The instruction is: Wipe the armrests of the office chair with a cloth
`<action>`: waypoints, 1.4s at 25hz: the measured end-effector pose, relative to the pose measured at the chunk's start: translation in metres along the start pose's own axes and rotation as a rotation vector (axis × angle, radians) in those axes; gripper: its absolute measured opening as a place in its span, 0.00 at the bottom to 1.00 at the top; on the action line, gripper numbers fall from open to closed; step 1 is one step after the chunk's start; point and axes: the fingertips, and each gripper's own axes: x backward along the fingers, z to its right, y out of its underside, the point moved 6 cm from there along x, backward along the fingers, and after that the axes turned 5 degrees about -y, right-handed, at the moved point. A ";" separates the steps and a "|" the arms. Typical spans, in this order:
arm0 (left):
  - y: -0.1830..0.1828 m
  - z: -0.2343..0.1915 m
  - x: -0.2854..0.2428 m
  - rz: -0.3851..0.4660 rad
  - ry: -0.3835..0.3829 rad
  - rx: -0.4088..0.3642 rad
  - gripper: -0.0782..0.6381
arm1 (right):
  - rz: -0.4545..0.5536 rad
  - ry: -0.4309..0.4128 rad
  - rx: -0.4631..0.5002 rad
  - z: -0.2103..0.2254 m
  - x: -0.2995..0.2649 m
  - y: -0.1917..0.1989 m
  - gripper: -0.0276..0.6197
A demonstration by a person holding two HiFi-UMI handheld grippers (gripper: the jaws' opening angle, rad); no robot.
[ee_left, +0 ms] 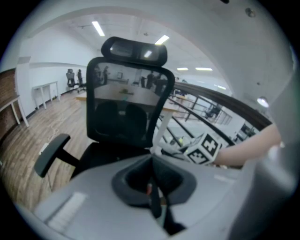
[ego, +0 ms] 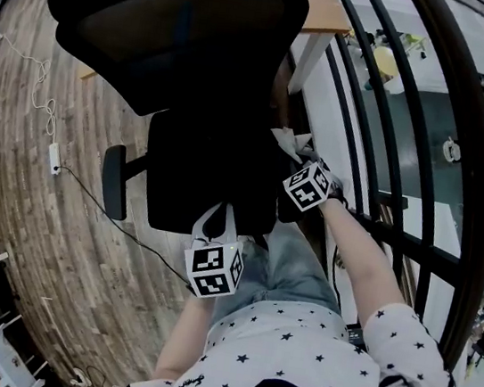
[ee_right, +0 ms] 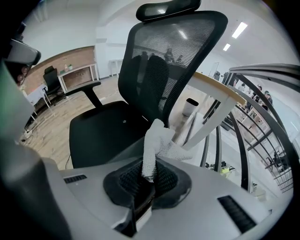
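A black mesh office chair (ego: pixel 192 163) stands in front of me, its left armrest (ego: pixel 116 180) sticking out over the wooden floor. My right gripper (ego: pixel 296 158) is at the chair's right side, shut on a white cloth (ego: pixel 288 139). In the right gripper view the cloth (ee_right: pixel 157 140) bunches up out of the right gripper (ee_right: pixel 149 174); the right armrest is hidden under it. My left gripper (ego: pixel 217 219) hovers at the seat's front edge. In the left gripper view the left gripper (ee_left: pixel 152 165) has its jaws together with nothing between them, facing the backrest (ee_left: pixel 123 110).
A wooden desk with a white leg (ego: pixel 306 55) stands just right of the chair. Beyond it runs a black railing (ego: pixel 387 129). A power strip and cable (ego: pixel 54 156) lie on the floor to the left. The person's legs are close to the seat front.
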 end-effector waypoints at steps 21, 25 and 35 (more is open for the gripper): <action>0.013 -0.013 0.032 0.021 0.027 -0.012 0.12 | -0.030 0.025 -0.019 -0.048 0.024 0.028 0.09; 0.019 -0.018 0.038 0.023 0.027 -0.012 0.12 | -0.039 0.021 -0.014 -0.059 0.027 0.035 0.09; 0.032 -0.026 0.055 0.041 0.022 0.000 0.12 | -0.058 0.018 -0.002 -0.088 0.035 0.053 0.09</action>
